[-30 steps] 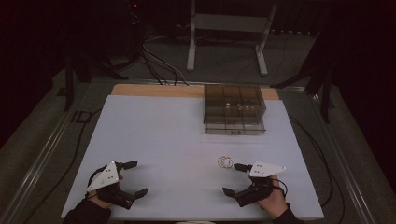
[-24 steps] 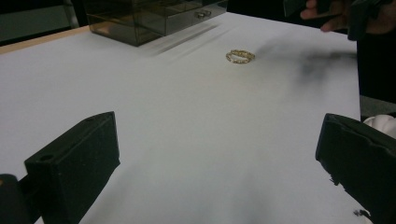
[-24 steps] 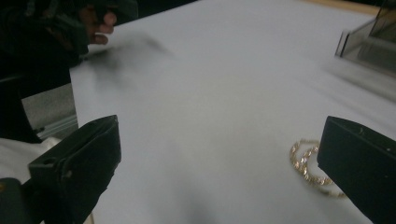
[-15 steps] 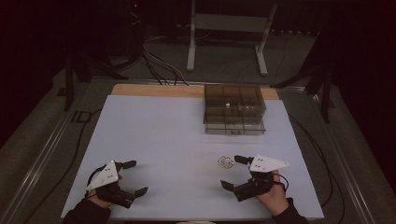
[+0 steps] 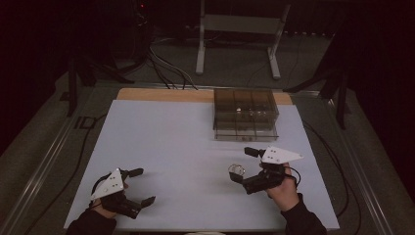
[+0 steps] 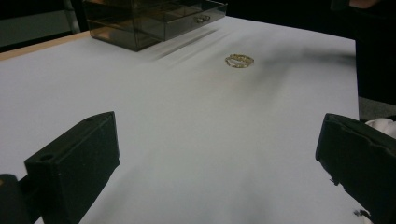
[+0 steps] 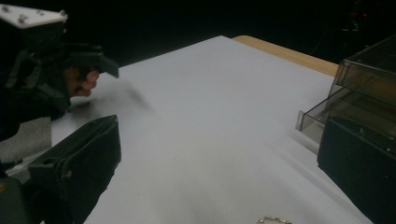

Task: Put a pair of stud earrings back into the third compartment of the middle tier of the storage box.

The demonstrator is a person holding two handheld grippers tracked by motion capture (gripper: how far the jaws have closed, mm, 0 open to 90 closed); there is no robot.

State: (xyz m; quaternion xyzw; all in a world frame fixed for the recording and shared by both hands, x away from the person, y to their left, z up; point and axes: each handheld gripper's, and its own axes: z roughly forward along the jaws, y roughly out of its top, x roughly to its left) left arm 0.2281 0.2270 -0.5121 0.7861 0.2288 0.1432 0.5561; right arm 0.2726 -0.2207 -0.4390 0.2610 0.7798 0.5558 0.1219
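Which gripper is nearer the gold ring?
Right. The right gripper has its open jaws either side of the ring, not touching it. The left gripper sits open far across the table.

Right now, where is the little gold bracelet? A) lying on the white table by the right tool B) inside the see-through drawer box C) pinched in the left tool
A: the gold bracelet lies flat on the white table, just off the open right tool, apart from the drawer box.

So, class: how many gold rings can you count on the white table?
1. The gold ring lies on the white table, between the open right tongs and in front of the drawer box, whose drawers may hide more.
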